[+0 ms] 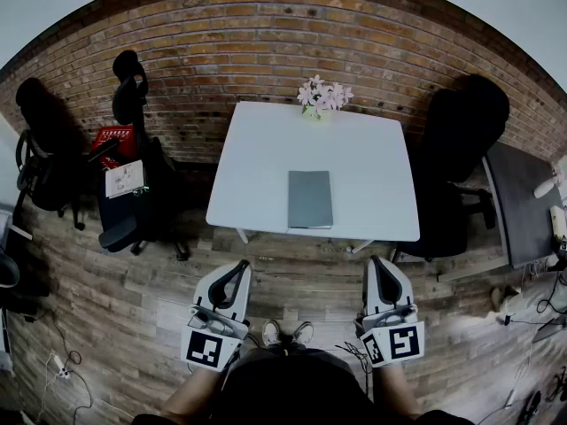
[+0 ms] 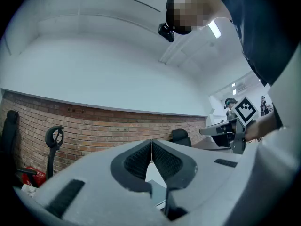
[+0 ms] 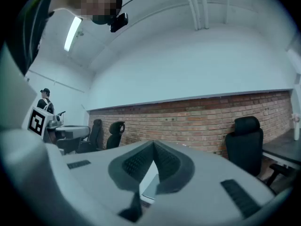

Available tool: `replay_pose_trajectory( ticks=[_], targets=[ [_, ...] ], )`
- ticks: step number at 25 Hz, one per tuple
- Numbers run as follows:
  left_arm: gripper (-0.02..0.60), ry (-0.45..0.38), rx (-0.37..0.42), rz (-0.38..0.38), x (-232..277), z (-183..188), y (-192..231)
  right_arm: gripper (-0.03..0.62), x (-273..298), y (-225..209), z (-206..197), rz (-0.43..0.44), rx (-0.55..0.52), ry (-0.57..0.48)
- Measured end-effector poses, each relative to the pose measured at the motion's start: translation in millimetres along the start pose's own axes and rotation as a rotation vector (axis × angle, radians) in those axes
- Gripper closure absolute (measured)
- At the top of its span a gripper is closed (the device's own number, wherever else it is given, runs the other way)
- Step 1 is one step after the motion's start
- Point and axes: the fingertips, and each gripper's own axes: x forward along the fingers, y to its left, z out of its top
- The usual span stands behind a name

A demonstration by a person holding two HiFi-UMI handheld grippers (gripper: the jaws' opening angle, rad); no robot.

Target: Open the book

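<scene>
One book point(image 1: 310, 199), one table point(image 1: 266, 149), two closed tongs point(image 1: 242, 268) point(image 1: 378, 263)

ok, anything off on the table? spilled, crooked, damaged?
Nothing stands out. The book lies closed, square to the table, near its front edge; the flowers stand upright at the far edge. Left claw and right claw are shut, empty, short of the table.

The book point(image 1: 310, 199) lies on the tabletop point(image 1: 257, 162) at its near edge, ahead of the left tool point(image 1: 239, 269) and the right tool point(image 1: 379, 265) and between them. Both tools stay short of the tabletop. The flowers point(image 1: 323, 96) stand at the far edge, beyond the book. One office chair point(image 1: 133, 193) stands ahead-left of the left tool, another point(image 1: 461, 140) ahead-right of the right tool. The brick wall point(image 1: 266, 34) lies behind all.
</scene>
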Motion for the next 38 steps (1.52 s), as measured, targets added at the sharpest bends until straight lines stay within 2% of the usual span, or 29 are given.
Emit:
replay_pose_trajectory(
  ticks=[6, 11, 15, 21, 23, 29, 31, 38],
  targets=[
    [0.554, -0.009, 0.007, 0.009, 4, 5, -13, 0.583, -10, -9, -3, 0.014, 0.006, 0.000],
    [0.554, 0.004, 0.017, 0.043, 4, 6, -24, 0.583, -23, -29, -8, 0.026, 0.068, -0.028],
    [0.554, 0.007, 0.053, 0.071, 3, 6, -32, 0.583, -33, -43, -20, 0.042, 0.072, -0.014],
    [0.554, 0.025, 0.055, 0.100, 12, -7, -33, 0.583, -24, -45, -34, 0.090, 0.062, 0.015],
    [0.554, 0.000, 0.059, 0.095, 24, -11, -28, 0.583, -17, -56, -38, 0.073, 0.067, 0.025],
    [0.554, 0.022, 0.005, 0.046, 76, -35, -10, 0.583, 19, -80, -53, 0.035, 0.058, 0.068],
    [0.554, 0.024, -0.022, 0.022, 98, -40, -1, 0.583, 38, -86, -55, 0.026, 0.050, 0.083],
    [0.554, 0.013, -0.038, -0.044, 169, -43, 47, 0.583, 123, -97, -53, -0.003, 0.047, 0.095]
  ],
)
